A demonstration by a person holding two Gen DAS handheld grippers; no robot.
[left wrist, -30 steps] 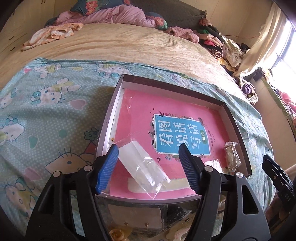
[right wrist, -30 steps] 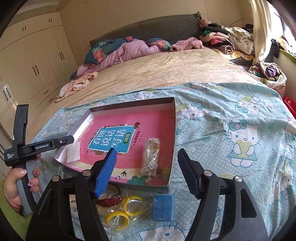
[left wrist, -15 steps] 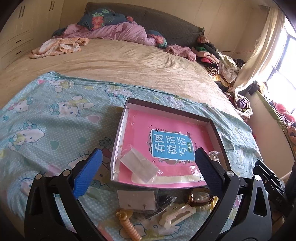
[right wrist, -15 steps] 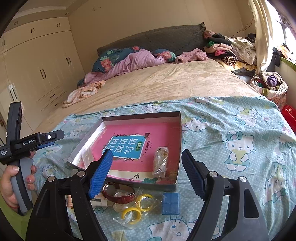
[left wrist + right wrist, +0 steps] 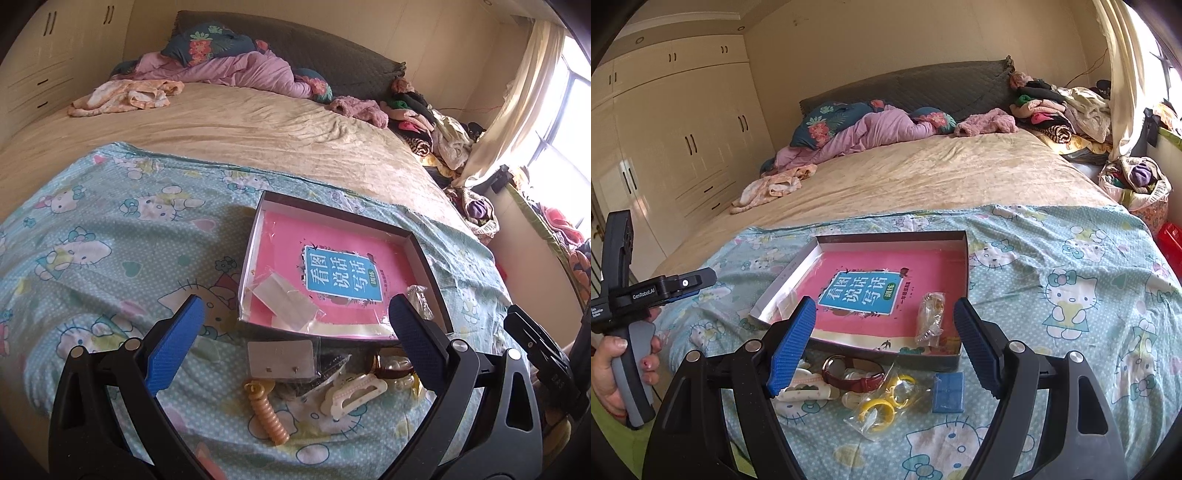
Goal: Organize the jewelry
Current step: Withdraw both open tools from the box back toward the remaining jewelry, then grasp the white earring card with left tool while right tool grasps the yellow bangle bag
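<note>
A shallow box (image 5: 428,258) (image 5: 966,266) with a pink book in it lies on the Hello Kitty sheet. Inside are a clear bag (image 5: 284,301) and a bagged trinket (image 5: 929,319). In front of the box lie an earring card (image 5: 280,358), a coiled hair tie (image 5: 267,415), a white hair clip (image 5: 354,393) (image 5: 805,391), a brown watch (image 5: 851,376), bagged yellow rings (image 5: 882,400) and a blue box (image 5: 947,391). My left gripper (image 5: 295,350) is open and empty above the card. My right gripper (image 5: 886,350) is open and empty above the watch.
The sheet (image 5: 92,251) covers the near end of a bed with a tan blanket (image 5: 923,173). Pillows and clothes pile at the headboard (image 5: 886,122). Wardrobes (image 5: 665,147) stand left. The left gripper's handle (image 5: 628,314) shows at the left of the right wrist view.
My left gripper has let go of the clear bag, opened wide and drawn back from the box. My right gripper has drawn back and up a little.
</note>
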